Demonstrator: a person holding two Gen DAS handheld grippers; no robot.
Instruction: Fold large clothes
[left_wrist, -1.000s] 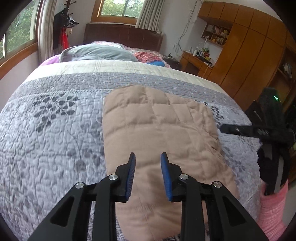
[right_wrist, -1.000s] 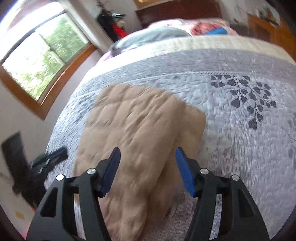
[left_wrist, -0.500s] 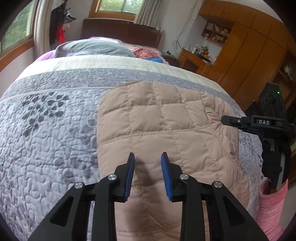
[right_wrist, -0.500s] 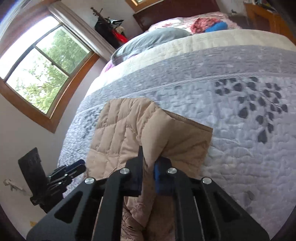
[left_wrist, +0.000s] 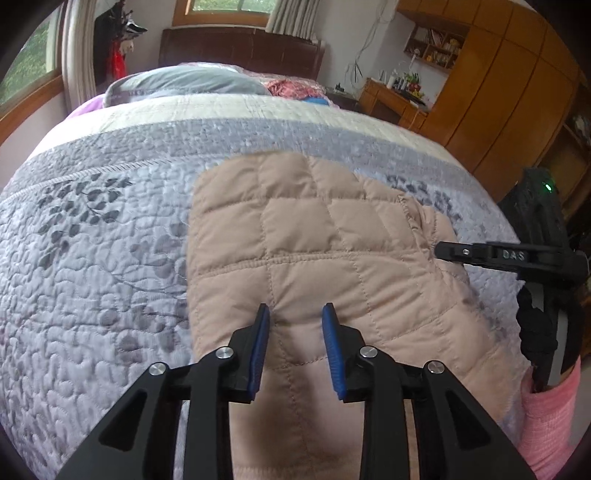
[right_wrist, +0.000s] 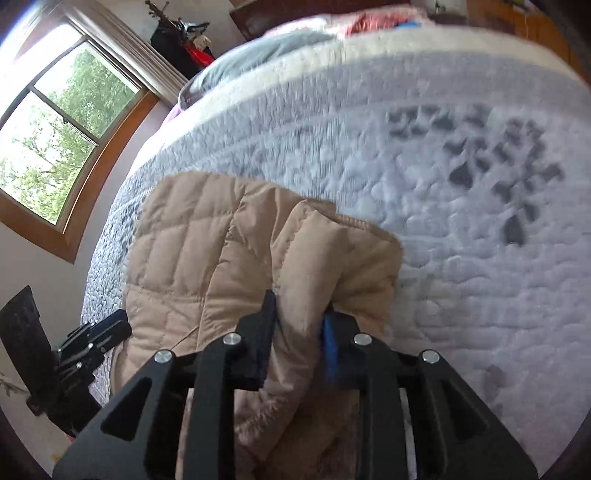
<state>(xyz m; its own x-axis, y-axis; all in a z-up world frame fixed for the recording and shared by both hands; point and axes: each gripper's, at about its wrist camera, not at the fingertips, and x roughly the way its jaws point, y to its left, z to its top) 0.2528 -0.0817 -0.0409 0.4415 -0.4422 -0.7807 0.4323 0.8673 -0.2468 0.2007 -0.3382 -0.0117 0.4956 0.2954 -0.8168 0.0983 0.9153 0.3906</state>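
A tan quilted jacket (left_wrist: 314, 251) lies folded on the grey patterned bedspread (left_wrist: 92, 258). My left gripper (left_wrist: 295, 317) is open, its blue pads just above the jacket's near part, holding nothing. My right gripper (right_wrist: 301, 310) has a fold of the jacket (right_wrist: 192, 251) between its pads, with the jaws partly apart; it shows from the side in the left wrist view (left_wrist: 480, 254) at the jacket's right edge. My left gripper also shows in the right wrist view (right_wrist: 92, 339) at the jacket's left edge.
Pillows (left_wrist: 184, 83) and a dark headboard (left_wrist: 240, 48) lie at the far end of the bed. A wooden wardrobe (left_wrist: 498, 92) and desk (left_wrist: 391, 99) stand on the right. A window (right_wrist: 66, 122) is on the left wall.
My right gripper closed on a jacket fold half a second ago and has now widened somewhat with the fold still between the pads. My left gripper stayed open and moved closer to the jacket.
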